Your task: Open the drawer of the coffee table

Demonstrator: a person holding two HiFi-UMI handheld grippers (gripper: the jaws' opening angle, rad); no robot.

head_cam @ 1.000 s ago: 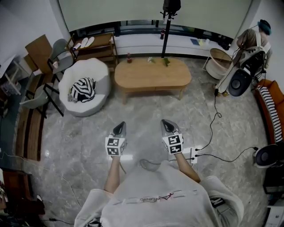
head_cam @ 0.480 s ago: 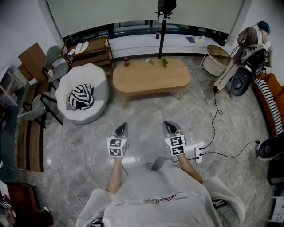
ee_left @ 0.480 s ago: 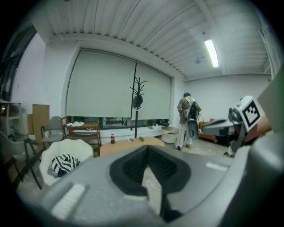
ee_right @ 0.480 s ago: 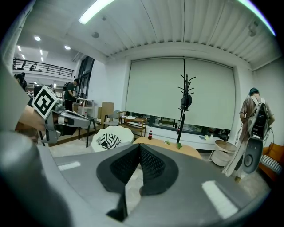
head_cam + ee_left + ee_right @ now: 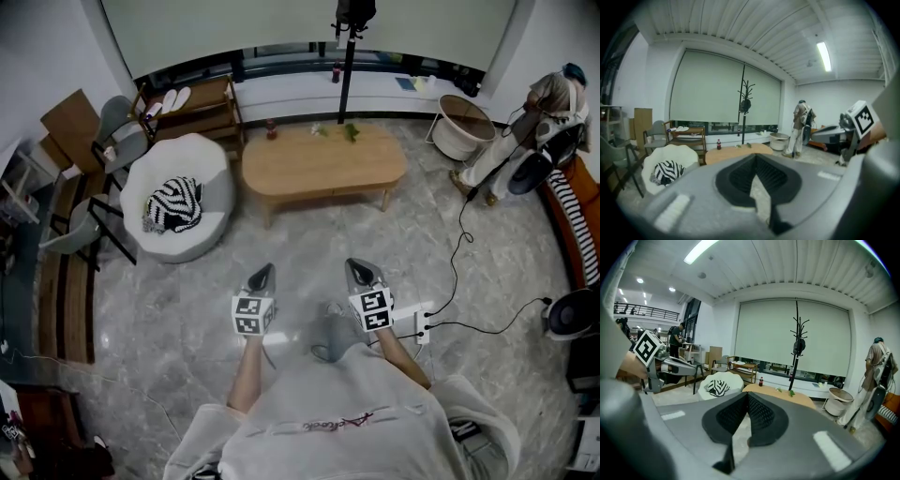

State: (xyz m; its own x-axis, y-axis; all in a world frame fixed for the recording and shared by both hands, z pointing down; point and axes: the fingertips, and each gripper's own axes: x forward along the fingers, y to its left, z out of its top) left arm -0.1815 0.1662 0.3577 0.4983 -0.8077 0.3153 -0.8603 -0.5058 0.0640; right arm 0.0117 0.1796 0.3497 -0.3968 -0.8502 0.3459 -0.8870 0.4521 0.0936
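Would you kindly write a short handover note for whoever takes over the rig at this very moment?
Left tool: shut, empty, held out over the floor.
Right tool: shut, empty, level beside it.
Coffee table: ahead across the room, well apart from both tools; its drawer cannot be made out from here.
Done: nothing on the drawer yet.
Left: walk up to the table, find the drawer, open a tool, grip the front and pull it out.
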